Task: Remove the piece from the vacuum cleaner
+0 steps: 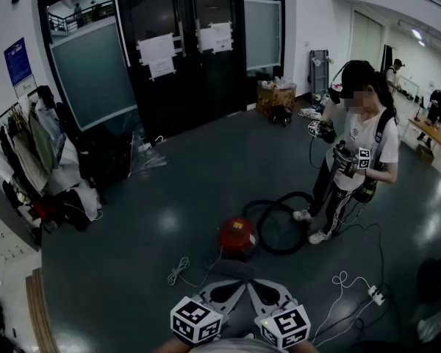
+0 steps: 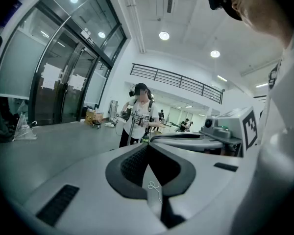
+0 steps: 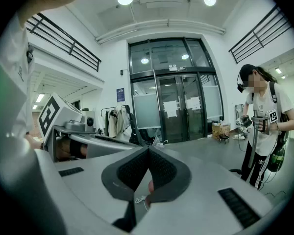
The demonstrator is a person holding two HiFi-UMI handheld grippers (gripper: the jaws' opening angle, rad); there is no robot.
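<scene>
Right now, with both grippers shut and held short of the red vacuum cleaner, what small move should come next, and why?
Probably bring both grippers forward and down toward the vacuum cleaner. The left gripper and right gripper are shut on nothing and held close to the person. The cleaner sits on the floor ahead, untouched, with its black hose looped beside it.

Floor (image 1: 132, 226) is lying open on the left.
The vacuum cleaner (image 1: 237, 235), its looped hose (image 1: 283, 251) and a standing person (image 1: 356, 145) are crowding the right.
</scene>
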